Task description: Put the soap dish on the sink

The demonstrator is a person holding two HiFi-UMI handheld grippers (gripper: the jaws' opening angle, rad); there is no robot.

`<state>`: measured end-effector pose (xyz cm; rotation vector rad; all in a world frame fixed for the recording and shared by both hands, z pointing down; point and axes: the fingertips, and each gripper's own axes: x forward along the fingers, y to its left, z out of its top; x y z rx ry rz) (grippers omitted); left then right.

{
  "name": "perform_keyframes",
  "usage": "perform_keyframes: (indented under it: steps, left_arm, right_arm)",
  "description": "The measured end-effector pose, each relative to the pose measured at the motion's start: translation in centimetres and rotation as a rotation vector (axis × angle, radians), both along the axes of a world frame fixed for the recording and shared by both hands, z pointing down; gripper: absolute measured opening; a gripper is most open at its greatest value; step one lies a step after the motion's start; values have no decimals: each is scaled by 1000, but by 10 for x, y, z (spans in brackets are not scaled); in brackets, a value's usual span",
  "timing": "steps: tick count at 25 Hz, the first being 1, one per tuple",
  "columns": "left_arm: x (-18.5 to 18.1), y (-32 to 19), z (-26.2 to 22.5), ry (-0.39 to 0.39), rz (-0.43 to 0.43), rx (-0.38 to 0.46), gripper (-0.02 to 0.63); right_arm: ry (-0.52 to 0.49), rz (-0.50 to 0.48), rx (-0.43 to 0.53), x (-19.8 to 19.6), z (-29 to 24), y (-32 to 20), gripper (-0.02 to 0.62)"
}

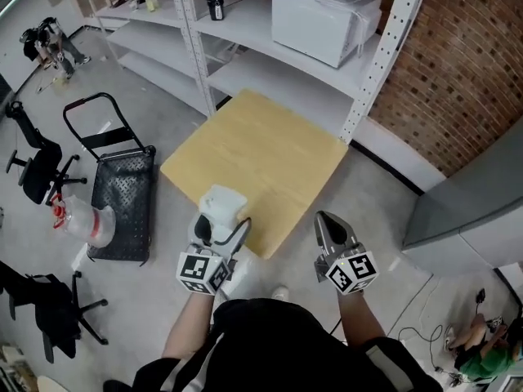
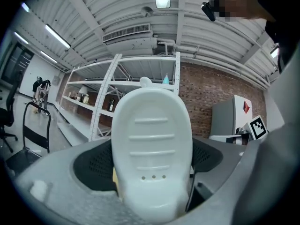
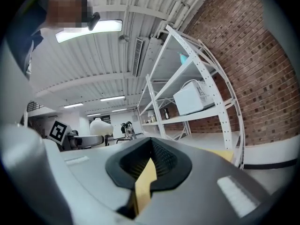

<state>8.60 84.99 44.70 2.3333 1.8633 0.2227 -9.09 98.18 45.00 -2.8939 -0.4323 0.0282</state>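
A white oval soap dish (image 1: 222, 202) with ribs and three small holes (image 2: 152, 144) stands upright between the jaws of my left gripper (image 1: 214, 229), which is shut on its lower end (image 2: 152, 182). It hangs over the near edge of a light wooden table (image 1: 261, 158). My right gripper (image 1: 328, 223) is held level beside it, just off the table's near right edge, shut with nothing in it (image 3: 151, 161). From the right gripper view the soap dish (image 3: 101, 125) shows at the left. No sink is in view.
White metal shelving (image 1: 245, 51) stands behind the table with a white box (image 1: 323, 19) and a black bottle (image 1: 214, 2) on it. A black cart (image 1: 122, 194) and office chairs (image 1: 37, 174) are at the left. A brick wall (image 1: 458, 72) and grey cabinet (image 1: 474, 202) are at the right.
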Motion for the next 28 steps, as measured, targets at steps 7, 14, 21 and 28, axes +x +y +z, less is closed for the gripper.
perform_keyframes:
  steps: [7, 14, 21, 28]
  left_arm:
    - [36, -56, -20, 43, -110, -39, 459]
    - [90, -140, -31, 48, -245, -63, 459]
    - [137, -227, -30, 38, -369, -78, 459]
    - [180, -323, -22, 34, -515, -74, 459]
  right_arm:
    - [8, -152, -13, 62, -10, -42, 5]
    - [30, -289, -51, 141, -30, -109, 5]
    - [33, -403, -38, 212, -30, -185, 5]
    - [22, -488, -33, 259, -24, -251, 6]
